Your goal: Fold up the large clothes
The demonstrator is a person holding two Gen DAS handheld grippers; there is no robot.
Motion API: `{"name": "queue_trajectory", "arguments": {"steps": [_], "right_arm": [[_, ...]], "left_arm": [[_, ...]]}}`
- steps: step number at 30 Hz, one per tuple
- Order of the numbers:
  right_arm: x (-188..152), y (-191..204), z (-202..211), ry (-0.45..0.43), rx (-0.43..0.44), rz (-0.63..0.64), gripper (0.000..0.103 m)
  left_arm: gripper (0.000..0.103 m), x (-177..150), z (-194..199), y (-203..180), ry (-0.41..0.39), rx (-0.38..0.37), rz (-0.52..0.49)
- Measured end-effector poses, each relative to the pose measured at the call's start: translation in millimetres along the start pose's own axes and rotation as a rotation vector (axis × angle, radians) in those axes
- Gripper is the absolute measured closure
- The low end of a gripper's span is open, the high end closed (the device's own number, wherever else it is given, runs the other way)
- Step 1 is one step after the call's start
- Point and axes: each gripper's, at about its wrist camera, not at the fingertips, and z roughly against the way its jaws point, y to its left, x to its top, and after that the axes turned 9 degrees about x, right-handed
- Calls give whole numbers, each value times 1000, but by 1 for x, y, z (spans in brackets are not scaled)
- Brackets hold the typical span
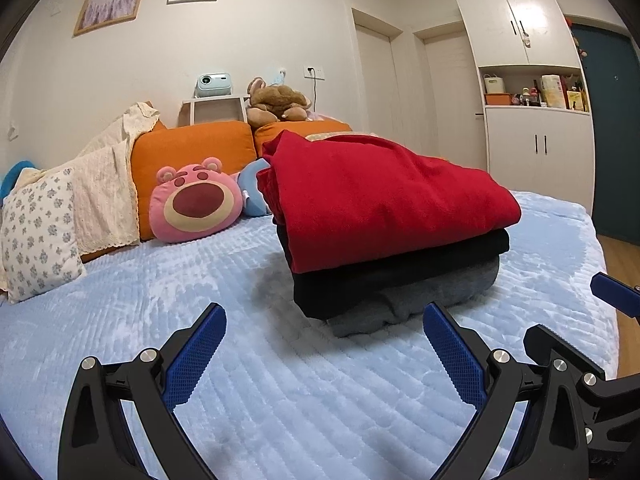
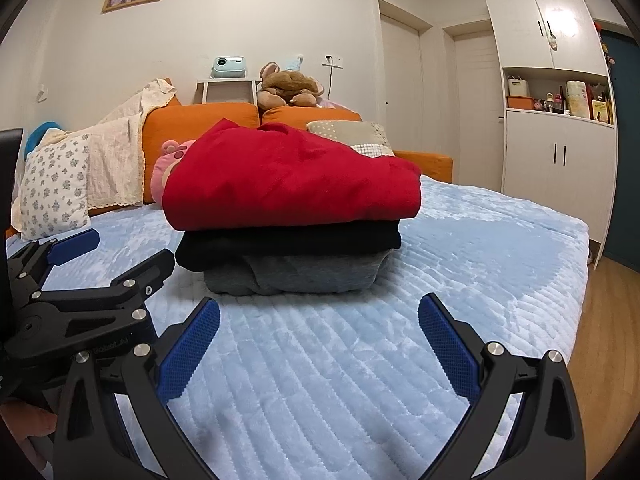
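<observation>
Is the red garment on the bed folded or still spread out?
Folded. The red garment is a compact block with a rounded fold edge, lying on top of a black garment and a grey garment.

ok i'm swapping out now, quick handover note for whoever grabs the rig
Left tool: open, holding nothing, low over the blue blanket just short of the stack.
Right tool: open, holding nothing, beside the left one, also facing the stack.
Clothes: three folded pieces piled mid-bed, red garment on top, black garment under it, grey garment at the bottom.
Done: all three look folded and stacked.
Left: no unfolded clothing shows in either view; check outside the frames before calling it finished.
</observation>
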Motion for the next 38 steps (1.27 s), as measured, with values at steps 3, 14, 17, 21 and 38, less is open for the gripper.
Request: {"name": "queue_trajectory", "arguments": {"steps": [3, 14, 17, 21, 38], "right_arm": [[0, -2, 0, -1, 4, 5, 5], [3, -4, -2, -6, 38, 30, 5], [3, -3, -3, -5, 41, 39, 5], [1, -3, -5, 0, 45, 33, 5], [3, -1, -7, -12, 71, 41, 5]], "left_arm": [[3, 0, 1, -1, -2, 1, -5], [3, -2, 0, 1, 33, 37, 41], [3, -3, -1, -1, 43, 84, 43], [3, -4, 2, -2, 19, 130, 45], [3, -3, 1, 5, 24, 122, 70]]}}
